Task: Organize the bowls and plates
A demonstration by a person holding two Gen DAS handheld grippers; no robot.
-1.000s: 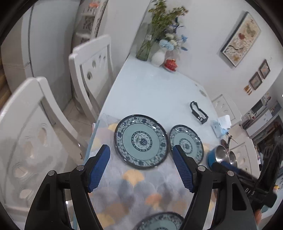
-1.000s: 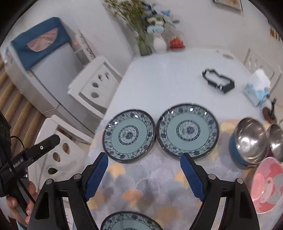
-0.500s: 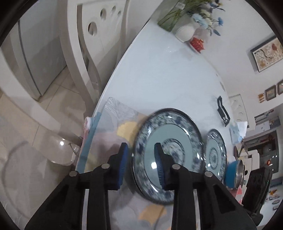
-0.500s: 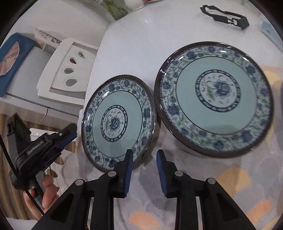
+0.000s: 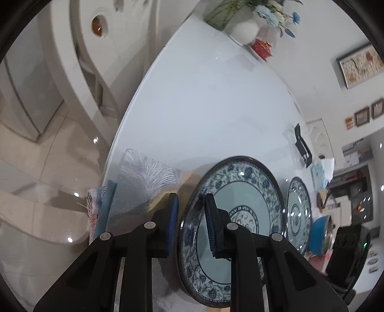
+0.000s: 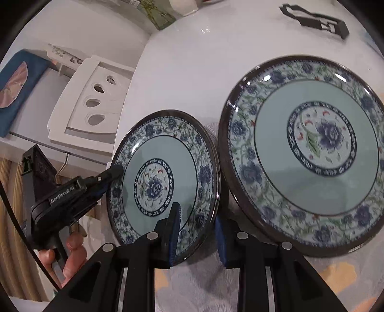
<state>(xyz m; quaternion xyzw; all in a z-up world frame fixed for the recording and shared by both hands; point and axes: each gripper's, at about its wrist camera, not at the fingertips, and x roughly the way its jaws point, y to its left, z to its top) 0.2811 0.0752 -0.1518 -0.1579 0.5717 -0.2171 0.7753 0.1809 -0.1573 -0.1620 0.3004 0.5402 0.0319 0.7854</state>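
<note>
On the white oval table (image 6: 192,62), the large round blue-and-white floral plate (image 6: 312,156) lies just right of the smaller matching floral plate (image 6: 165,172); both dishes hold nothing. That smaller plate is tilted, pinched at two rims. Left of it, the left gripper (image 5: 189,220) is closing on its left rim. At its near edge, the right gripper (image 6: 196,235) clamps the near rim. Beyond the large plate lies a black plastic frame (image 6: 316,20).

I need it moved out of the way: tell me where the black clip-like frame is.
In the right wrist view the black frame lies on the bare white table at top right, beyond the larger plate.
</note>
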